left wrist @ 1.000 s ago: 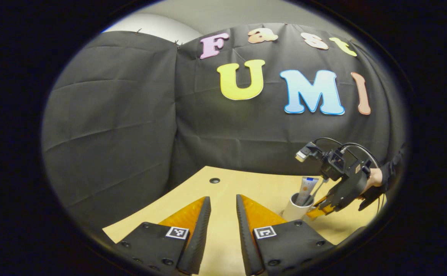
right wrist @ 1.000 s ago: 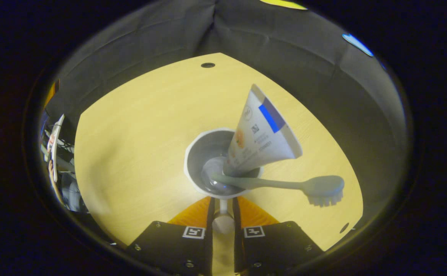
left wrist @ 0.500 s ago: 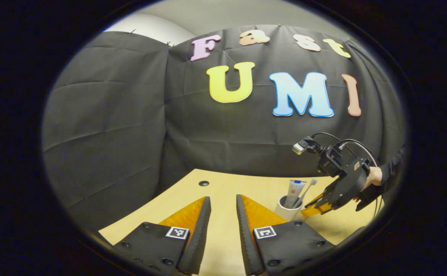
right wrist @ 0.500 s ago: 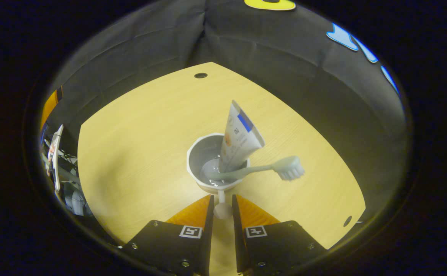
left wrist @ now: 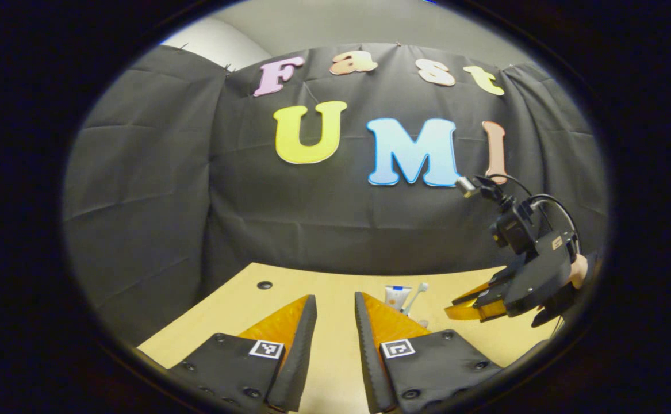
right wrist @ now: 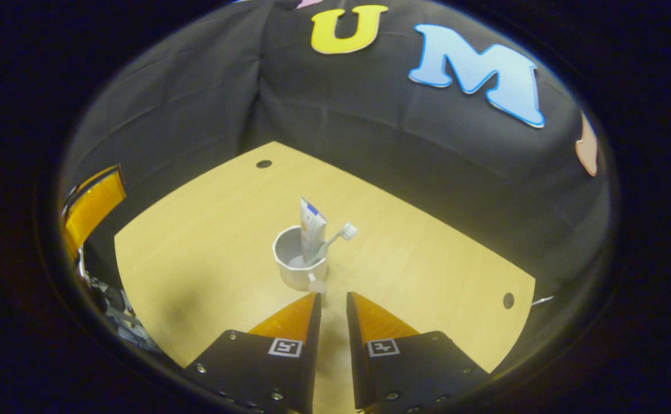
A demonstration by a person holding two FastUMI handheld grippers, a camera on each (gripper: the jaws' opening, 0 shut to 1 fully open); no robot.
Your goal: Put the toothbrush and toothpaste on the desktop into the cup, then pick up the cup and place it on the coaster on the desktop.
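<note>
Our right gripper has let go and backed away from the cup, jaws slightly parted, empty. The cup holds toothpaste and toothbrush. Left gripper parted, empty.

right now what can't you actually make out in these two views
- Coaster: under the cup in the right gripper view I cannot tell; its base hides whatever lies there.
- Cup body, left gripper view: hidden behind that gripper's own finger; toothpaste and toothbrush tops poke out.
- Toothpaste label: too small.
- Right gripper: fingers slightly apart, empty.
</note>
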